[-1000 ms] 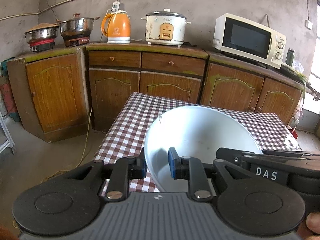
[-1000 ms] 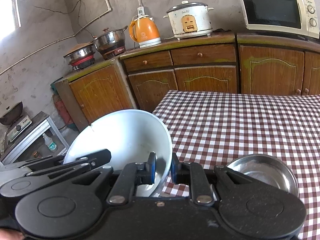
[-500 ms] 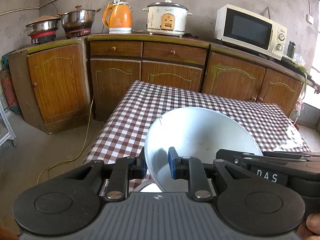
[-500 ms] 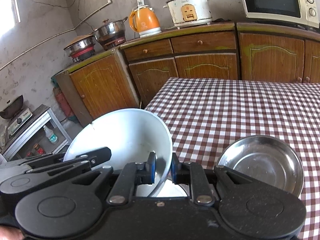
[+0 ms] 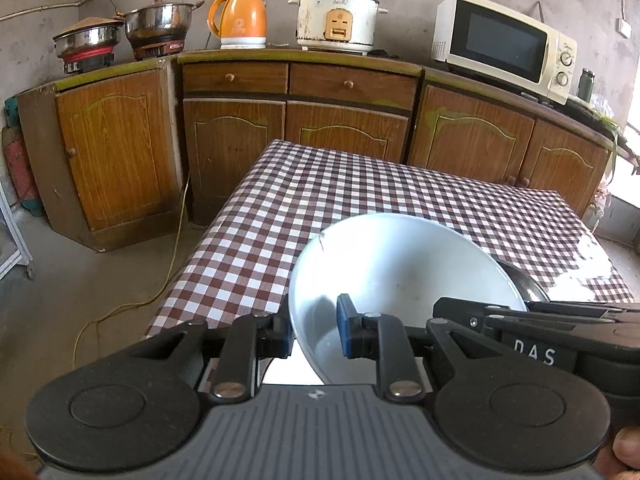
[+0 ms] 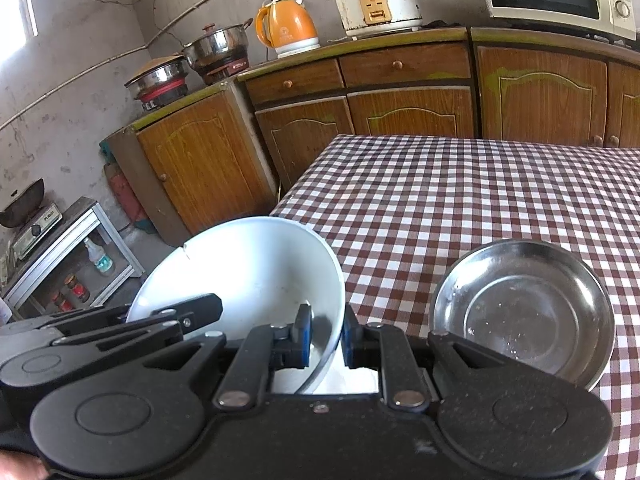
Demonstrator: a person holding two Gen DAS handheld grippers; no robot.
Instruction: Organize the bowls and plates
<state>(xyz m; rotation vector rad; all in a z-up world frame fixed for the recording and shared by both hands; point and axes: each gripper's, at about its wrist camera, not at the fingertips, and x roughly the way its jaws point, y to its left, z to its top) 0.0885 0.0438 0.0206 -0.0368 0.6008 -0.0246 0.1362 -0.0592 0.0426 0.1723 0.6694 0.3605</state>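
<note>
A large white bowl (image 5: 400,272) is held tilted over the near end of the checked table (image 5: 360,188). My left gripper (image 5: 314,330) is shut on its left rim. My right gripper (image 6: 325,334) is shut on its right rim; the bowl also shows in the right wrist view (image 6: 248,268). A steel dish (image 6: 524,312) sits on the table to the right of the bowl; its dark edge peeks past the bowl in the left wrist view (image 5: 524,284). Something white lies under the bowl, mostly hidden.
Wooden cabinets (image 5: 296,128) line the far wall with a kettle (image 5: 240,16), rice cooker (image 5: 338,14), microwave (image 5: 504,44) and pots (image 5: 160,24). A metal shelf with bottles (image 6: 76,256) stands on the floor left of the table.
Both grippers, still holding the white bowl, have dropped lower and moved toward the table's near end. The steel dish has come fully into the right wrist view.
</note>
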